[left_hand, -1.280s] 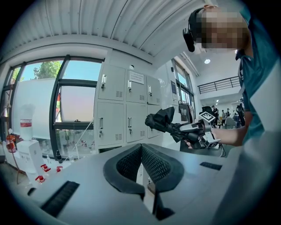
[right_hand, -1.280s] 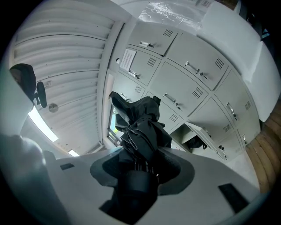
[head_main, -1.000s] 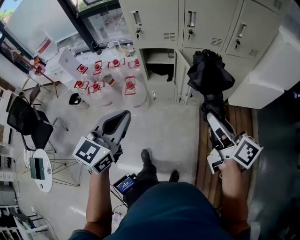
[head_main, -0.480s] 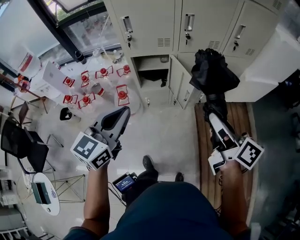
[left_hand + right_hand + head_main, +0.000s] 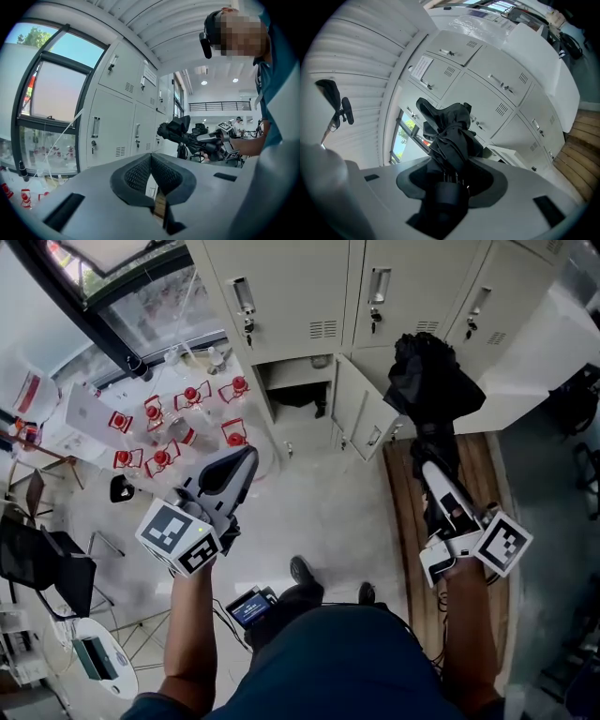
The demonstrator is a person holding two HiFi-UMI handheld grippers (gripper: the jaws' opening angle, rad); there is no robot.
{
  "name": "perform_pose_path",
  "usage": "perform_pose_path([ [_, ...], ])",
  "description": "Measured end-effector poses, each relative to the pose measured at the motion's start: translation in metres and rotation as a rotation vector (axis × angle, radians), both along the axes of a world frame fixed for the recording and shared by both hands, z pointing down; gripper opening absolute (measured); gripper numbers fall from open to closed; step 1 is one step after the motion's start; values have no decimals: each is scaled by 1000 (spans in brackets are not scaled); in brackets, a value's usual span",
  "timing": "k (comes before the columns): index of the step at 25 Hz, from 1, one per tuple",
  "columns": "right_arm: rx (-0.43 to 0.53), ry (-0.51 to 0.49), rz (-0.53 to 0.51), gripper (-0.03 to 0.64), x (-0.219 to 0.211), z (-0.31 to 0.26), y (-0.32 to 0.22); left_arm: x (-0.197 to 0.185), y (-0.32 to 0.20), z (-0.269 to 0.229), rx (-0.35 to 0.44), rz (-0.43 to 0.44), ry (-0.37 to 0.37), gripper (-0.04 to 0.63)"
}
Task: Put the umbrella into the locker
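A folded black umbrella sticks out level from my right gripper, which is shut on its handle end; its bunched canopy fills the right gripper view. The umbrella tip hangs before the cream lockers. One low locker stands open, its door swung out towards me, just left of the umbrella. My left gripper is shut and empty, its pads touching, held over the floor left of the open locker. In the left gripper view the umbrella shows at the right.
Several clear bottles with red caps stand on the floor by the window, left of the open locker. A wooden platform lies under my right arm. A white cabinet stands at the right. Chairs and a small round table are at far left.
Both grippers and the person have moved closer to the lockers; the open locker and its door now lie nearer the umbrella. Neither gripper's jaws have changed.
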State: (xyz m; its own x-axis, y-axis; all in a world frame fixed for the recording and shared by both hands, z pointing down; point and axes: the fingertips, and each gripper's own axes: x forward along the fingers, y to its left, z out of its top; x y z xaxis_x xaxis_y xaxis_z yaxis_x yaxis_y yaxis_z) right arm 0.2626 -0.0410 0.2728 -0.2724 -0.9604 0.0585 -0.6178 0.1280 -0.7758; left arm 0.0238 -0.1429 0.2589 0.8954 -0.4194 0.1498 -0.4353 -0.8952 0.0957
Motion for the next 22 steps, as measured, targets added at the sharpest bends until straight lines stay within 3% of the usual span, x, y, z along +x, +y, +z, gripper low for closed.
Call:
perform_pose_path([
  [10, -36, -12, 45, 209, -41, 9, -41, -55, -53, 5, -11, 11, 47, 18],
  [13, -50, -62, 65, 209, -43, 24, -45, -74, -66, 5, -4, 11, 64, 18],
  [17, 1, -18, 42, 209, -78, -13, -70, -93, -78, 6, -2, -2, 82, 18],
  [22, -15, 10, 5, 209, -83, -13, -89, -107, -91, 6, -4, -36, 82, 18],
])
